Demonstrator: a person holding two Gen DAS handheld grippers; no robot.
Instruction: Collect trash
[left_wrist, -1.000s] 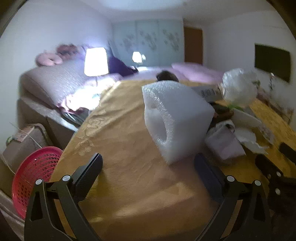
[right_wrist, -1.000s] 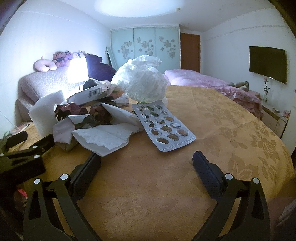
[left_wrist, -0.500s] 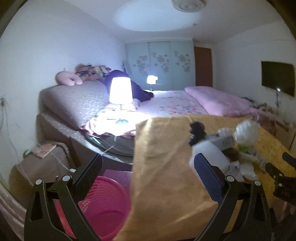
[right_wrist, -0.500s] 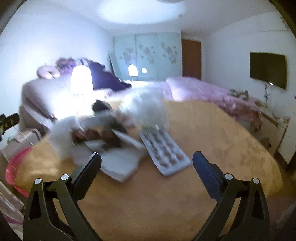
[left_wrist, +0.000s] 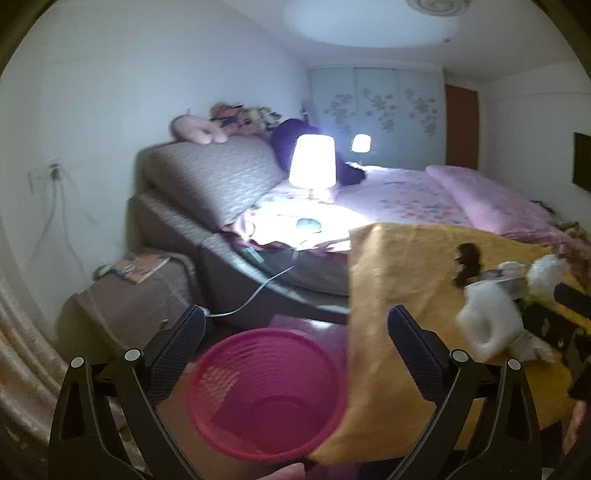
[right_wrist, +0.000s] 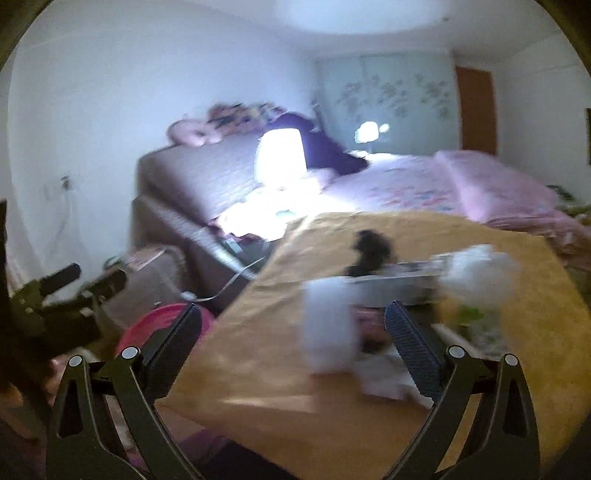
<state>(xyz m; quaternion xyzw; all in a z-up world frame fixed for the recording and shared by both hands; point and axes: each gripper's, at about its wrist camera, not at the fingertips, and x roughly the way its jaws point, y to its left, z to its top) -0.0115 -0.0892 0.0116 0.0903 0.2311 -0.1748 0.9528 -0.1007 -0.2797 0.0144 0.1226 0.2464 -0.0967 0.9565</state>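
A pink mesh waste basket (left_wrist: 267, 393) stands on the floor by the table's left edge; it also shows in the right wrist view (right_wrist: 162, 325). My left gripper (left_wrist: 295, 354) is open and empty, above the basket. A pile of trash lies on the yellow-clothed table (left_wrist: 399, 280): a white foam block (left_wrist: 487, 317), a crumpled white plastic bag (left_wrist: 546, 273), papers. My right gripper (right_wrist: 293, 336) is open and empty, over the table near the foam block (right_wrist: 328, 325) and bag (right_wrist: 476, 273). The right wrist view is blurred.
A bed (left_wrist: 424, 192) with pink bedding and a grey headboard (left_wrist: 214, 177) lies behind. A lit lamp (left_wrist: 312, 166) stands on a bedside surface. A brown box (left_wrist: 129, 306) sits left of the basket. A cable (left_wrist: 255, 295) hangs nearby.
Both grippers have pulled back and swung left. The left one moved from facing the foam block to over the pink basket. The right one moved back from the trash pile.
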